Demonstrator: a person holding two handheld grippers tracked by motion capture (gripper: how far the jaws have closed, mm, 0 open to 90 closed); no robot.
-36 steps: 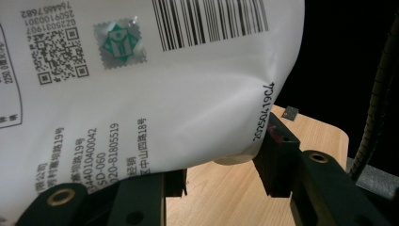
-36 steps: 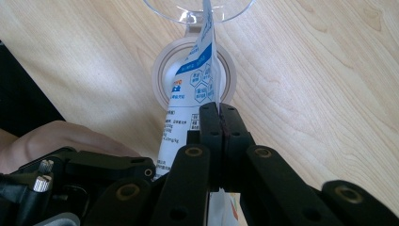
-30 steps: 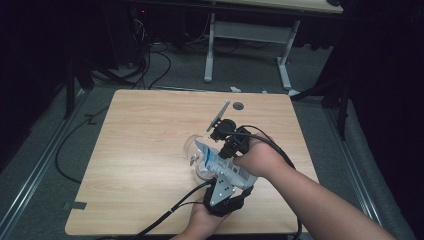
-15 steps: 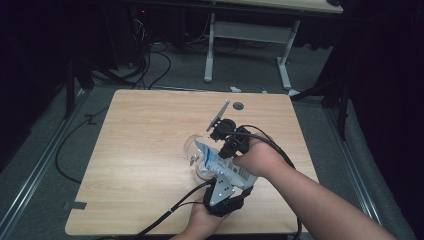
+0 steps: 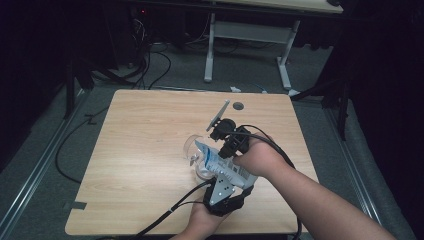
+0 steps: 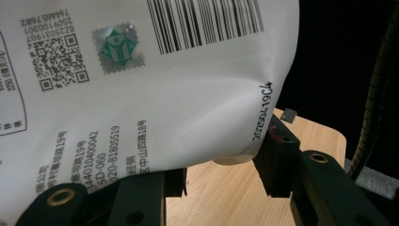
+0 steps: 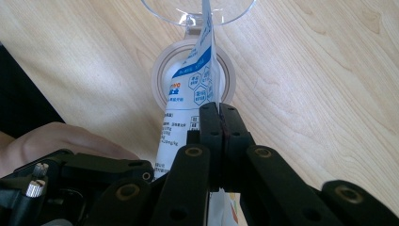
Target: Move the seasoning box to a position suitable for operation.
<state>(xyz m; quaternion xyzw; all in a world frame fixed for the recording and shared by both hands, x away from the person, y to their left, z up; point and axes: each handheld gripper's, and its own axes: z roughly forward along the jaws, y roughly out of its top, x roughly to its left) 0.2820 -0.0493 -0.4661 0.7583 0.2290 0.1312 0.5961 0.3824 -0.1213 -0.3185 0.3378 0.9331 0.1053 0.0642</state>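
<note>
Right claw (image 5: 231,145) is sitting pressed together on the top edge of the pouch (image 5: 220,162), high view; left claw (image 5: 220,192) is gripping the pouch's lower end, just nearer the person than the glass (image 5: 196,150). Pouch is lying tilted over the glass, mid desk (image 5: 140,150).

Left gripper view: left claw (image 6: 221,174) is pinching the pouch (image 6: 141,94), white printed back with barcode, jaws partly spread around its width.

Right gripper view: right claw (image 7: 219,117) is clamping the pouch (image 7: 193,89) edge, jaws fully together; pouch tip is pointing into the glass (image 7: 197,9) rim, glass base directly beneath it.
</note>
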